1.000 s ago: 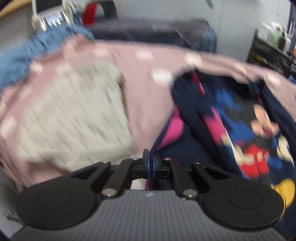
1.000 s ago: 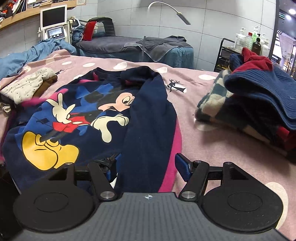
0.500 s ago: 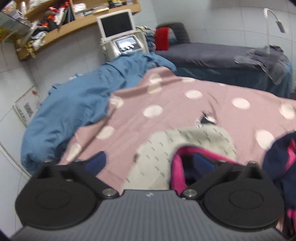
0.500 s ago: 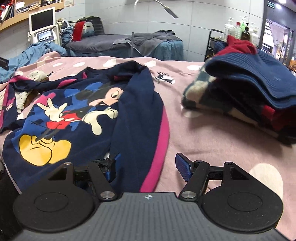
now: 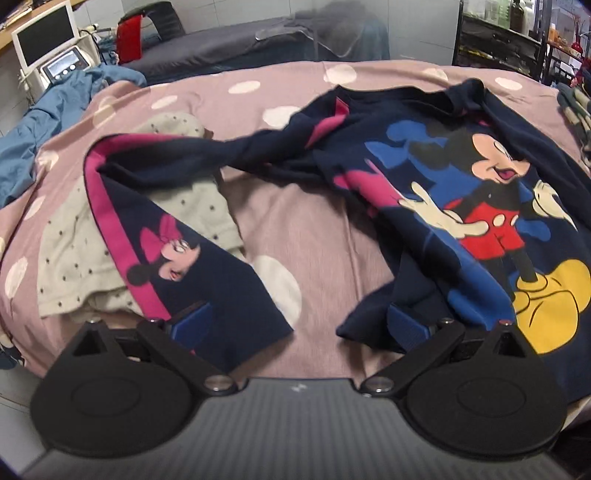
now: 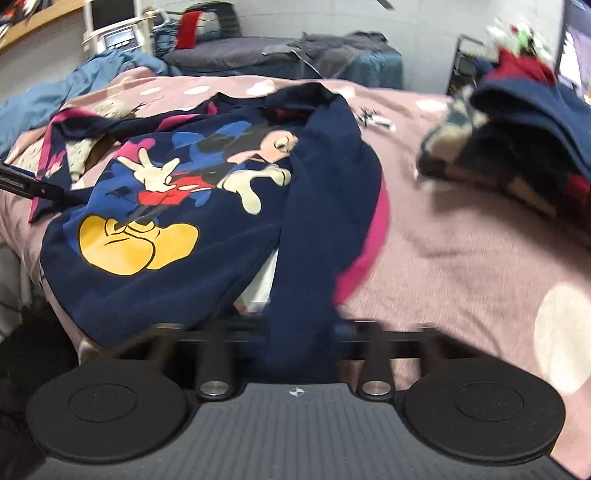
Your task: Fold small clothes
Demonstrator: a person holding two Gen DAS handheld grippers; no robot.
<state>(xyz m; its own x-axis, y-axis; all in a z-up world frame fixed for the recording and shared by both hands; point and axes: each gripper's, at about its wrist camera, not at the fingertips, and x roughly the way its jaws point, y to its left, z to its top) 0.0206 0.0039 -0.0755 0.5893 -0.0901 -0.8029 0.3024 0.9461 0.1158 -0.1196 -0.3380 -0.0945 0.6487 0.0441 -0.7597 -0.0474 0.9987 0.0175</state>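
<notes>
A navy Mickey Mouse sweatshirt (image 5: 480,206) lies face up on the pink dotted bedcover (image 5: 317,236). Its left sleeve with a Minnie print (image 5: 177,254) is stretched out over a beige dotted garment (image 5: 70,251). My left gripper (image 5: 299,325) is open, its fingers on either side of bare cover between sleeve end and hem. In the right wrist view the sweatshirt (image 6: 177,206) has its right sleeve (image 6: 325,206) folded down the front. My right gripper (image 6: 301,332) has that sleeve's end between its fingers; blur hides how the jaws stand.
A stack of folded clothes (image 6: 517,147) sits on the bed at the right. A blue blanket (image 5: 44,122) lies at the far left. A dark treatment couch (image 5: 258,40), a monitor (image 5: 44,33) and a shelf cart (image 5: 517,37) stand behind the bed.
My left gripper let go of the left sleeve, opened and swung back to face the sweatshirt. My right gripper moved forward onto the right sleeve's end and its jaws narrowed.
</notes>
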